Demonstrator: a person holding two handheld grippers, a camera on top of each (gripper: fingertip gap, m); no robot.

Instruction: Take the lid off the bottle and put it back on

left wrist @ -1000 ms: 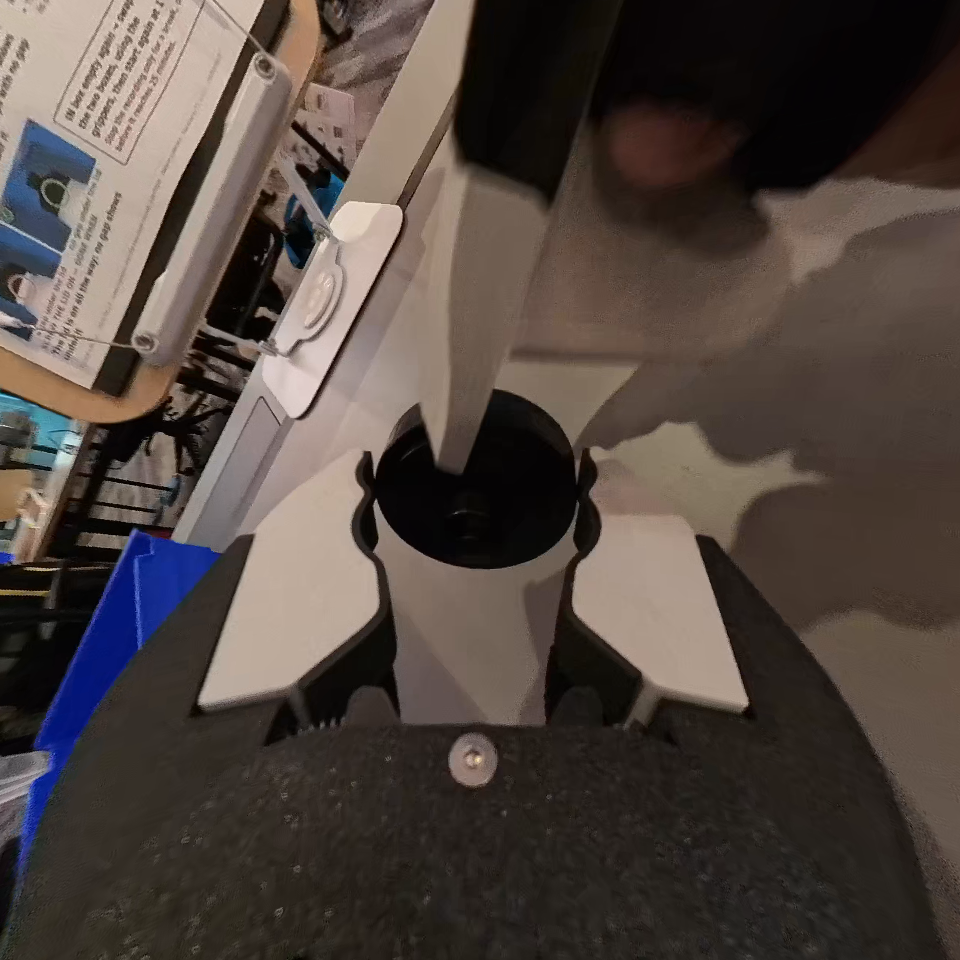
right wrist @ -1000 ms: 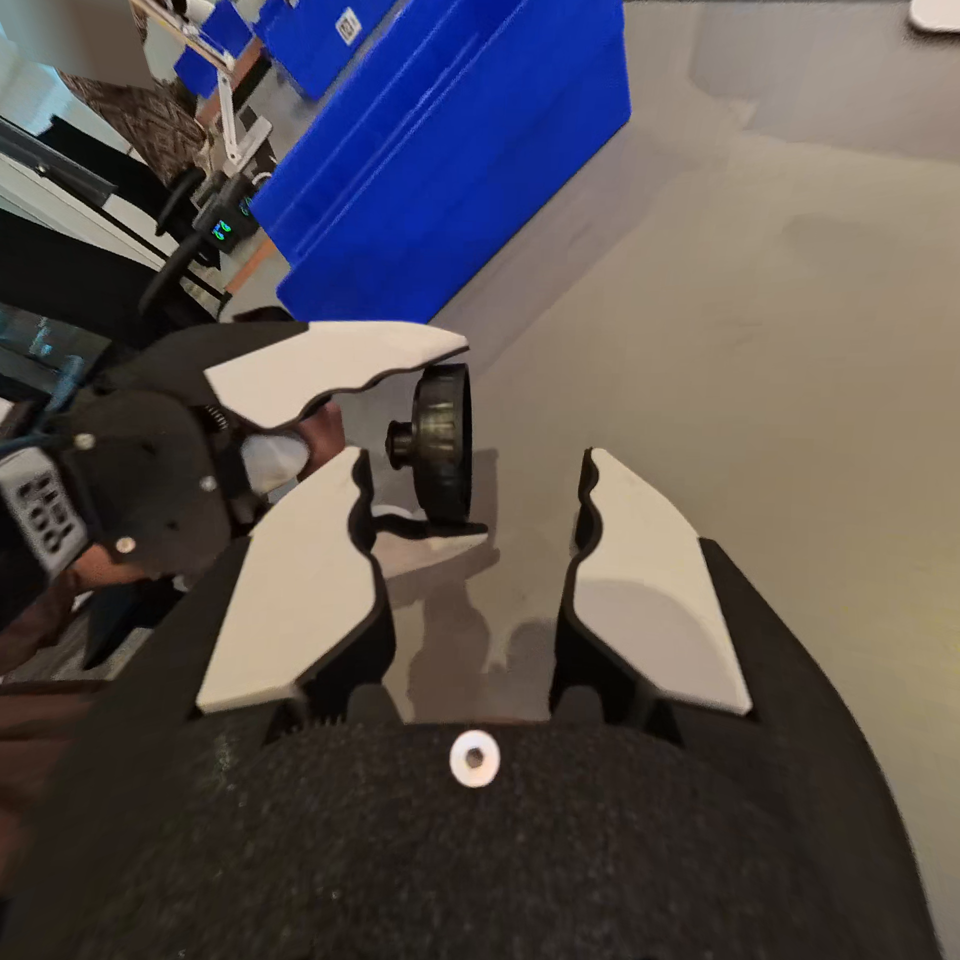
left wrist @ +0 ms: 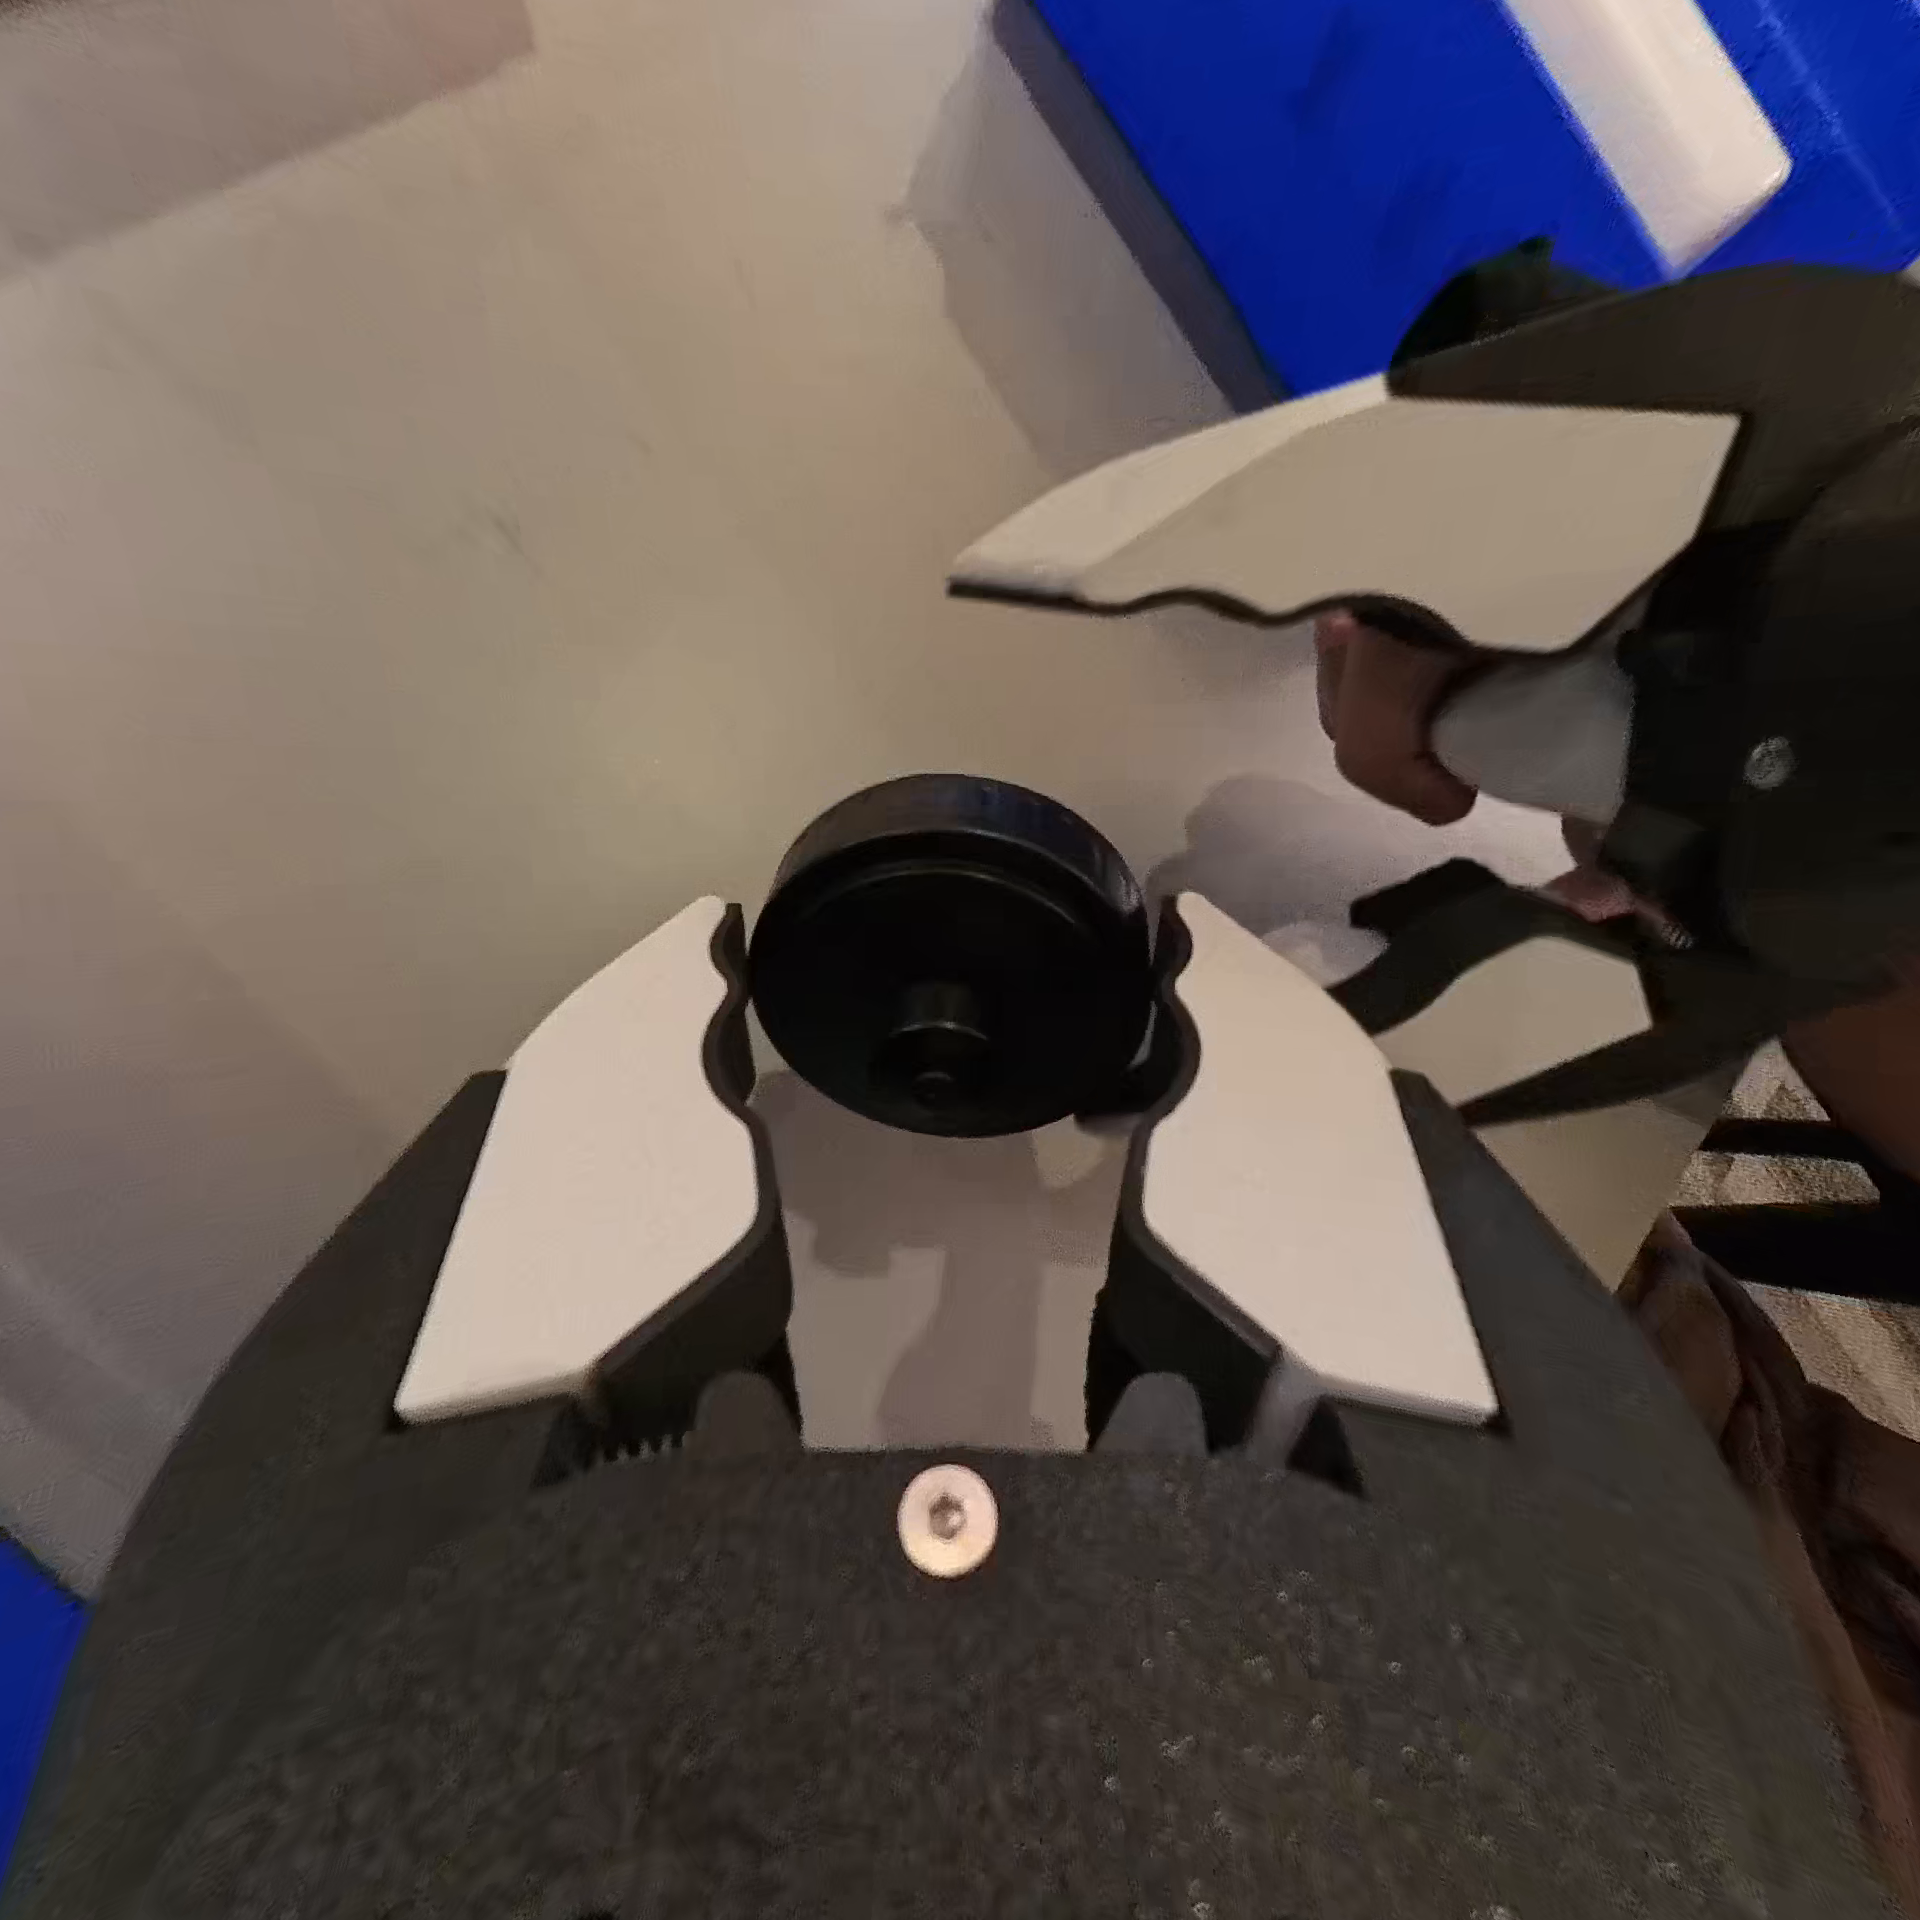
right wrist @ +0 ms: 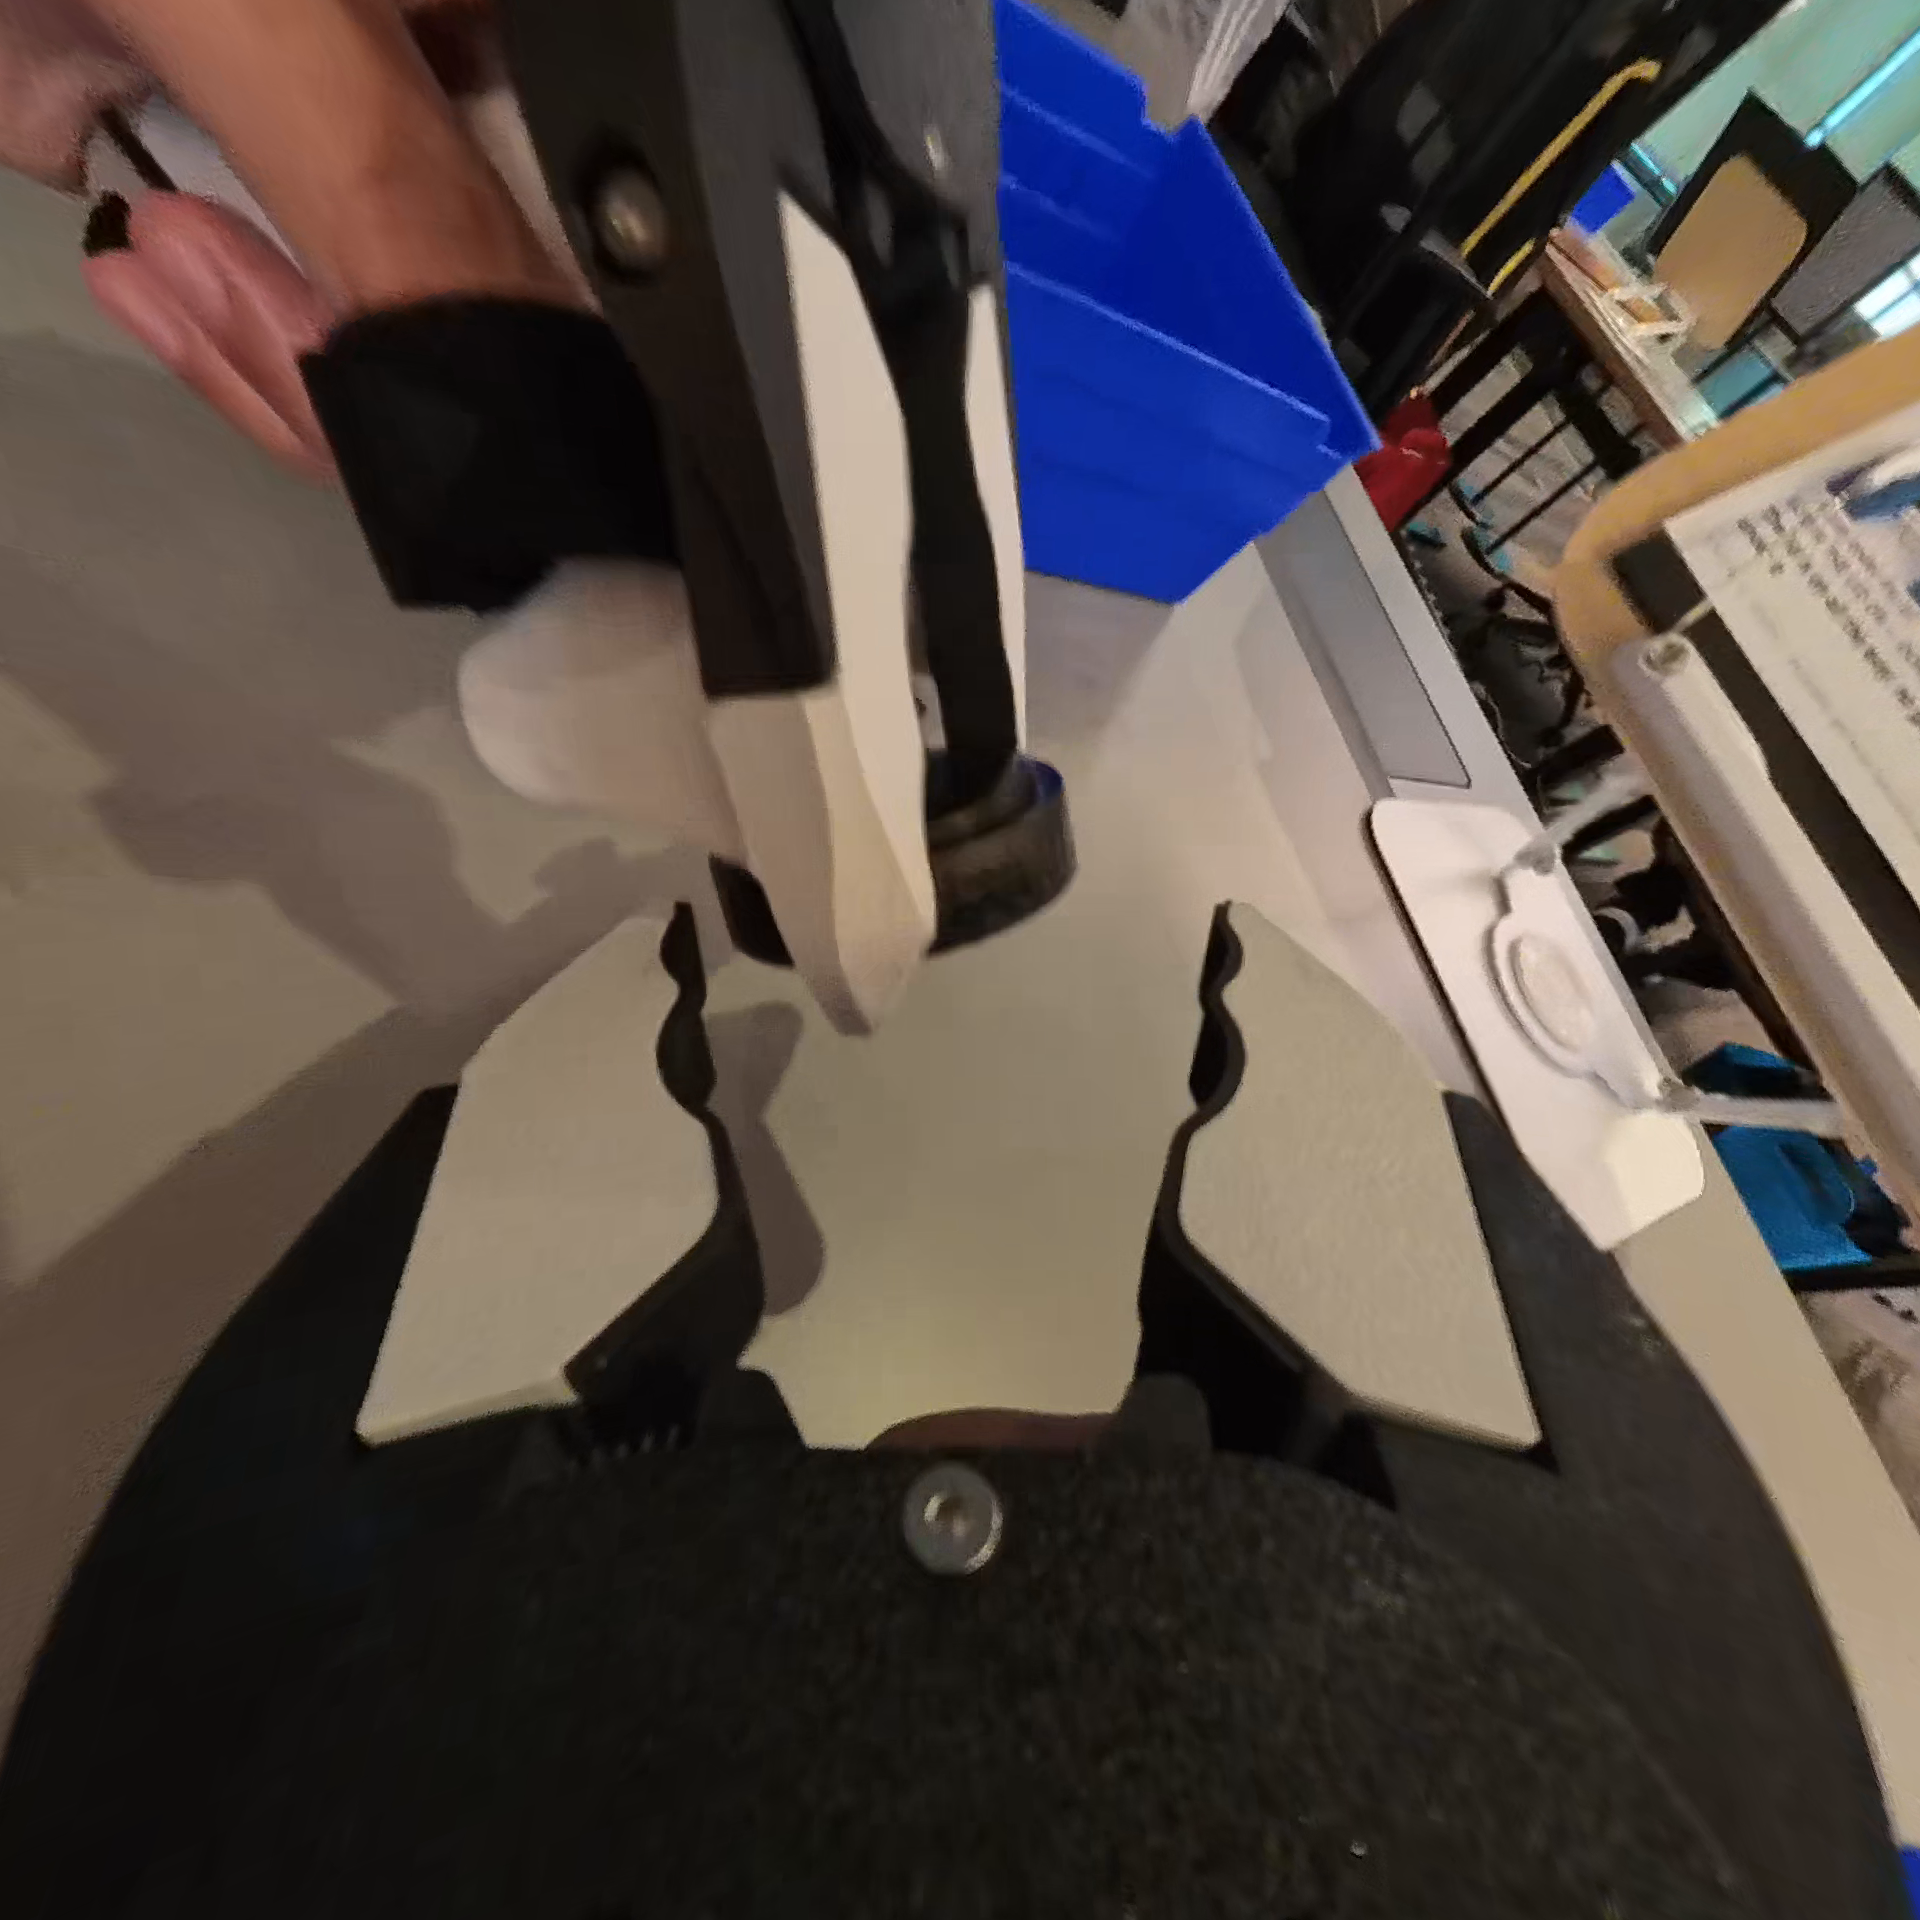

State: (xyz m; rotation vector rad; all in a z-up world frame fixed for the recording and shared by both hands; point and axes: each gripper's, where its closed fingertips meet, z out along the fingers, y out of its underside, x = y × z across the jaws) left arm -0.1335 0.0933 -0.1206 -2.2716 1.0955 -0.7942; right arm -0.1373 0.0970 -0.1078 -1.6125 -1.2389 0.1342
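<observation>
Left gripper: we see the left gripper (left wrist: 951,997) clamped on the black lid (left wrist: 951,971); both dark pads press on the rim of the lid, one on each side.
Lid: it is round and black, held on its edge, with a small stem in the middle that points toward the camera of the left wrist. It hangs above the counter (left wrist: 416,520), with pale surface behind it.
Lid in the other view: in the right wrist view the same lid (right wrist: 1003,862) shows beyond the left gripper (right wrist: 914,883), which comes down from the top of the picture.
Right gripper: the right gripper (right wrist: 951,997) has its fingers wide apart, and only the pale counter (right wrist: 966,1195) lies between them. In the left wrist view it (left wrist: 1164,748) stands to the right of the lid, open, not touching it.
Hands: a hand (left wrist: 1382,717) holds the right gripper; another hand (right wrist: 260,239) holds the left one.
Bottle: we cannot tell where the bottle is.
Surroundings: blue bins (right wrist: 1153,395) stand on the far part of the counter, and a white plate (right wrist: 1538,1029) lies at the right edge.
</observation>
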